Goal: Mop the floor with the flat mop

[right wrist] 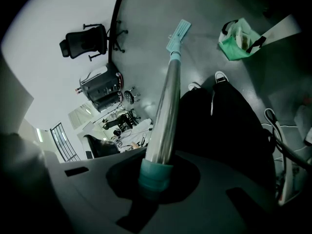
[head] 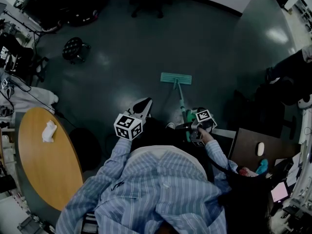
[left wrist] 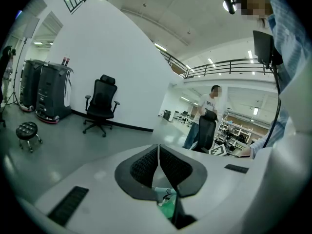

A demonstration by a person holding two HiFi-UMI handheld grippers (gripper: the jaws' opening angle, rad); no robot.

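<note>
At far left a round wooden table (head: pixel 46 174) carries a crumpled white cloth (head: pixel 48 131). A black stool (head: pixel 73 48) stands well apart from it on the dark, glossy floor (head: pixel 131 57).

The left gripper (head: pixel 143 105) is held out beyond a striped sleeve (head: pixel 105 177). Its cube (head: pixel 128 126) shows black-and-white square markers. In the left gripper view its 2 jaws are pressed together with nothing between them, aimed across the room at a black chair (left wrist: pixel 101 107) by a white wall (left wrist: pixel 112 52). A person (left wrist: pixel 207 116) stands far off, and the print on that shirt is too small to read.

The mop's teal head (head: pixel 176 78) lies flat on the floor ahead, and its handle (head: pixel 181 101) slants back to the right gripper (head: pixel 191 126). In the right gripper view the jaws clamp the handle at its teal collar (right wrist: pixel 156 172), with the silver tube running away to the head. A green bag (right wrist: pixel 238 40) sits on the floor to the right.

At far right in the head view, a dark desk (head: pixel 248 143) bears a white mouse (head: pixel 260 148).
</note>
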